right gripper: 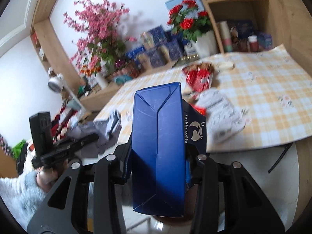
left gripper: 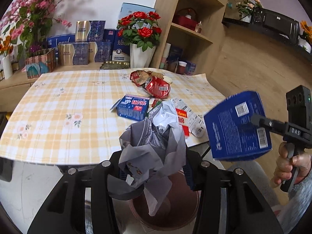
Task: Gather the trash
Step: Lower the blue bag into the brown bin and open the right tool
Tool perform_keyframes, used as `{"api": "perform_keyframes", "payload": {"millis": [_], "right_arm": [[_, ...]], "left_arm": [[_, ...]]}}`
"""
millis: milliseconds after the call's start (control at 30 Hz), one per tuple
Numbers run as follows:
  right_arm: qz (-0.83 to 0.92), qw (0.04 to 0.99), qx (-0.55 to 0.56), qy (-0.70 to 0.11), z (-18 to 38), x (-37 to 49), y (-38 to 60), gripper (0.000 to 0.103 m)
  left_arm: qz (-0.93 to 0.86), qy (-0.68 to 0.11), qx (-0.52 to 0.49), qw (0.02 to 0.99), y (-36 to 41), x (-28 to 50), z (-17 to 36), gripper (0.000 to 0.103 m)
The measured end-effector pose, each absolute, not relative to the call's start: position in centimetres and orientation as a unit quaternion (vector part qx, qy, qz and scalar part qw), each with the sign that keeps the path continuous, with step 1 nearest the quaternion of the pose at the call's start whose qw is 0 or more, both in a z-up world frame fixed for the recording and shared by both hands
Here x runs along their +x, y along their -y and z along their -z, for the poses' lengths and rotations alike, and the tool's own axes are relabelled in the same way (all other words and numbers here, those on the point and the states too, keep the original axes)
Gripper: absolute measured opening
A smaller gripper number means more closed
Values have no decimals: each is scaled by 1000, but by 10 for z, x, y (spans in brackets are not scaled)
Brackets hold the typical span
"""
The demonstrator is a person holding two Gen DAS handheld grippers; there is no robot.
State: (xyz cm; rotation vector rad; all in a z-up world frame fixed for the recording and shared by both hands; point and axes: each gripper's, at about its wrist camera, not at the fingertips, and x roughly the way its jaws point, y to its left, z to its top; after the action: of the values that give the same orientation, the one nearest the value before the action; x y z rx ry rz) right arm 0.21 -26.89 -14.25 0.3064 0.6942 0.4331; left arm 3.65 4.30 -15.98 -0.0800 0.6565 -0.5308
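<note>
— So, what have you got in your left gripper [left gripper: 154, 167] right now?

— Its jaws are clamped on a crumpled grey wrapper [left gripper: 154, 146], which sticks up between them and hangs loose below. You hold it off the near edge of the table [left gripper: 58, 101], over a brown round bin [left gripper: 175, 204] on the floor.

— And your right gripper [right gripper: 158, 167]?

— Its jaws are closed on a dark blue coffee box [right gripper: 158, 146], pressed on its two sides, with the box standing up on end between them. From your left camera you see that same box to the right, held by one finger against its printed back, and your hand [left gripper: 292, 165] wrapped round the handle under it.

— What is left on the table?

— Plenty. On the yellow checked cloth you have a blue-and-red small carton [left gripper: 133, 108], a crushed red packet [left gripper: 158, 88] behind it, another torn red wrapper [left gripper: 139, 76] further back, and white printed sheets [left gripper: 193, 119] near the table's right edge. A pot of red roses [left gripper: 141, 39] stands beyond the table, well apart from all of it.
</note>
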Motion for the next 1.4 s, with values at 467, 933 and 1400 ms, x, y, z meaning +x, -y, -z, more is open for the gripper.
{"api": "perform_keyframes", "payload": {"millis": [467,933,1400], "right_arm": [[-249,835,66,-487,238,19,206,42],[-230,805,32,-546,333,49,172,42],[-151,794,83,-583,362,68,212,42]], "left_arm": [[231,-338,-104,907,-58,48,211,46],[194,-382,-145,892,-68,61,245,47],[200,-392,-112,891,-50,66,252,48]]}}
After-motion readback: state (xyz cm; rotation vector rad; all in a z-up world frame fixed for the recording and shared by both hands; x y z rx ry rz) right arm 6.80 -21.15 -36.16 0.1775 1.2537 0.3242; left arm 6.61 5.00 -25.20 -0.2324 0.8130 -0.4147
